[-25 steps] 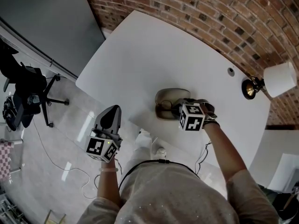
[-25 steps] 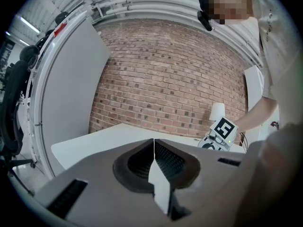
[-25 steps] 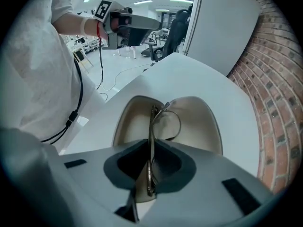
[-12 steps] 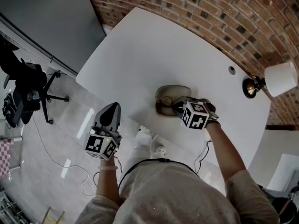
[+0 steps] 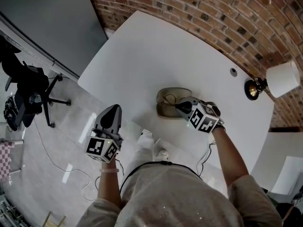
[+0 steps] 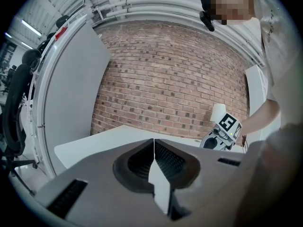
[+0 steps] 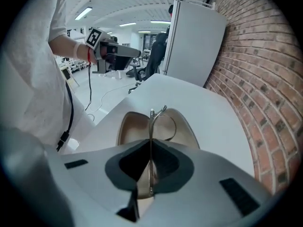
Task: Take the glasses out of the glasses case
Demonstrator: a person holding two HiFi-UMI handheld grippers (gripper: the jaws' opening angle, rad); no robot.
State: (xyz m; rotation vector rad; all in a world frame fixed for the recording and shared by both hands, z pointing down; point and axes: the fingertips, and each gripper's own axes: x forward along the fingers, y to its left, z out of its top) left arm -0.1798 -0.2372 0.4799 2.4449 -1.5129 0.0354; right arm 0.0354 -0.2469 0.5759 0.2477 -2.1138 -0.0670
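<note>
The right gripper has just been closing its fingers, which now pinch the thin wire glasses. The glasses stand edge-on, running from 6 toward 12 o'clock above the oval, smooth-lined tan case on the white worktop. At the case's 8 o'clock, the left gripper has its ribbed fingers clenched on nothing.

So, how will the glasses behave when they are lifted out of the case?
Probably light: the glasses are thin wire. The right gripper has just closed its jaws on only one thin part, so they may swing or slip. The rims look easy to bend under a hard squeeze.
</note>
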